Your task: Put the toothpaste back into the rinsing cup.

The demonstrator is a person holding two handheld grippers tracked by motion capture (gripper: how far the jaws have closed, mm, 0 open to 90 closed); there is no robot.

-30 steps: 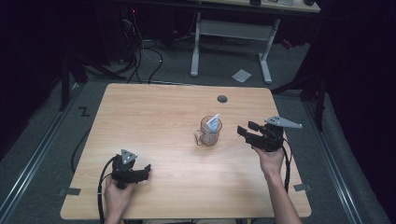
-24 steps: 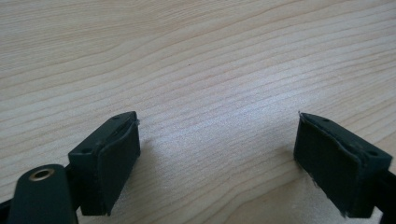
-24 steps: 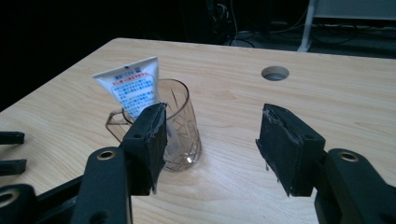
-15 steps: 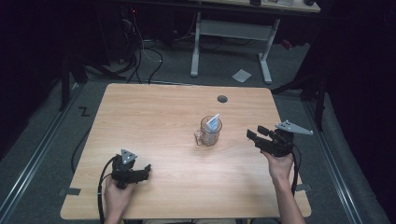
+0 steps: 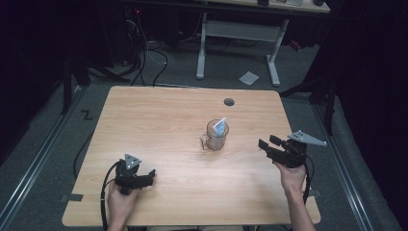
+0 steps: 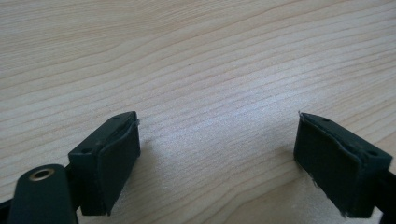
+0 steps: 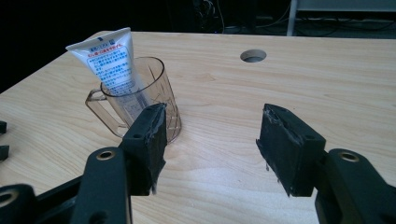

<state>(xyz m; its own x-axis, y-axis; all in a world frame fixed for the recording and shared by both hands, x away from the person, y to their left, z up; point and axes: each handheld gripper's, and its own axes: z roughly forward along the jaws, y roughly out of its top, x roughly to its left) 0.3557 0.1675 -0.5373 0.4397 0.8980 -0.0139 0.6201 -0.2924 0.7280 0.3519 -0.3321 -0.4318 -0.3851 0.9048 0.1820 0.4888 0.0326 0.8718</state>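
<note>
Behind the right tool, cup base.

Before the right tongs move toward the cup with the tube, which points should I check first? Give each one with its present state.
1. Right tongs open, nothing between the jaws: ok.
2. Cup upright on the table: ok.
3. Tube stands in the cup, leaning on the rim: ok.
4. Cup lined up between the jaws: not ok, it sits behind the left jaw in the right gripper view.
5. Left tongs open, low over bare wood, away from the cup: ok.
6. Tube cap closed: cannot tell.
</note>
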